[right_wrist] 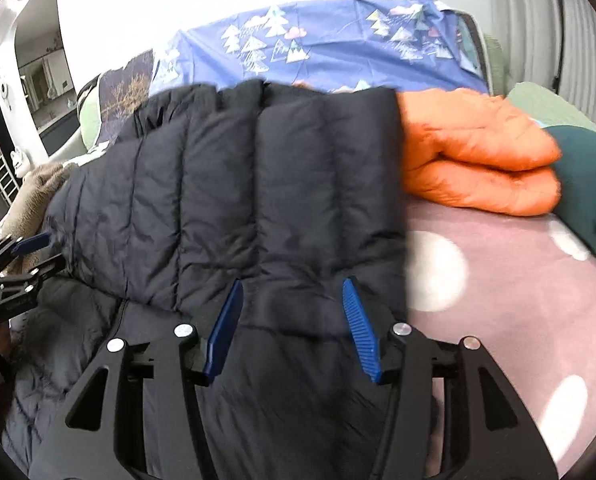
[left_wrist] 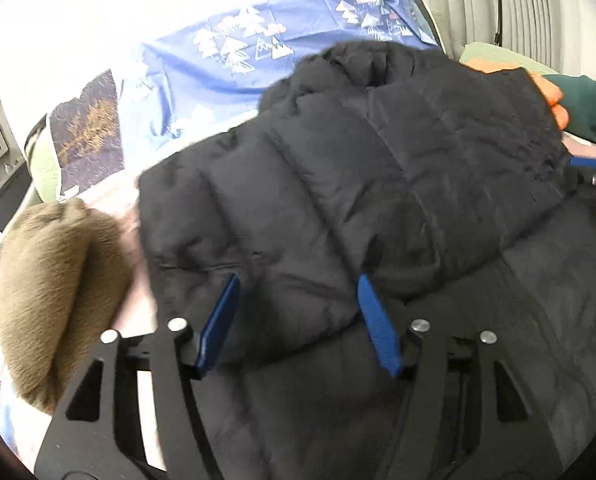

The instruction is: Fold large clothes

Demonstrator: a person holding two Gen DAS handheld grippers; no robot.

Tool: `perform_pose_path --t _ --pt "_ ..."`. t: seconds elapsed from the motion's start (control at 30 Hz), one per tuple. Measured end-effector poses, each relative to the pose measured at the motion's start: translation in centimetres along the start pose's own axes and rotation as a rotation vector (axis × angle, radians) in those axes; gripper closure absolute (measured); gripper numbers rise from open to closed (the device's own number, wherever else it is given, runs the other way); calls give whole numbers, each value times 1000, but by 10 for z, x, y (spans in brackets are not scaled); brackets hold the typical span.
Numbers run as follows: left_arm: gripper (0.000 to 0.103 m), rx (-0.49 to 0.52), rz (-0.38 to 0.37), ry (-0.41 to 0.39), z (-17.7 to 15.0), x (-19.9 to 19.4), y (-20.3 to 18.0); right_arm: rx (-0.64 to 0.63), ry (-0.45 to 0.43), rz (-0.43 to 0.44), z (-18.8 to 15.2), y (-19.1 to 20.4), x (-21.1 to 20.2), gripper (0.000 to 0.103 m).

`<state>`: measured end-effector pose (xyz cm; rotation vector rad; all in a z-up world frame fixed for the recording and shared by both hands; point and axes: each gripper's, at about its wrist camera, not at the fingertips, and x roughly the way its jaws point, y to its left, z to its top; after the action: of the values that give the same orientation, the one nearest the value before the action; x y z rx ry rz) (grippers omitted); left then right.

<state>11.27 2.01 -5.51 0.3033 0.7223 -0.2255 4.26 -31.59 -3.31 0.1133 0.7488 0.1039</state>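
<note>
Jacket: black quilted puffer jacket (left_wrist: 377, 168) filling the centre of both wrist views, spread on a pink spotted bed cover (right_wrist: 509, 280), upper panel doubled over the lower layer along a fold line just ahead of both sets of tongs.
Left gripper (left_wrist: 298, 292): blue fingers (left_wrist: 218, 320) apart, poised over the fold edge at lower centre of the left view, fabric below and between them but not pinched. Also visible at the left edge of the right view.
Right gripper (right_wrist: 290, 296): jaws apart, hovering over the jacket's right side at lower centre of its own view, nothing clamped.
Step in hand: looks like a fold just laid down and let go, both tools free of the cloth.
Progress: roughly midway by the look of it, jacket halved but still broad.
Neighbours: folded orange jacket (right_wrist: 477, 160) at upper right, dark green garment (right_wrist: 589, 184) at right edge, brown furry item (left_wrist: 58, 280) at left, blue tree-print sheet (right_wrist: 337, 48) behind.
Next move: probably picking a fresh edge on each side, closing on both layers together, then carrying it across evenly.
Watch for: slippery puffy fabric springing back open.
</note>
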Motion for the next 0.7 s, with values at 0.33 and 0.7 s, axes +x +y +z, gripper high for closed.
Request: perform_pose_path --t 0.33,0.7 --pt "34 -315 -98 87 -95 -82 66 177 107 7 -76 -63 -54 49" --pt "31 -352 -207 189 -159 -111 48 276 149 135 -130 -73 -96 49"
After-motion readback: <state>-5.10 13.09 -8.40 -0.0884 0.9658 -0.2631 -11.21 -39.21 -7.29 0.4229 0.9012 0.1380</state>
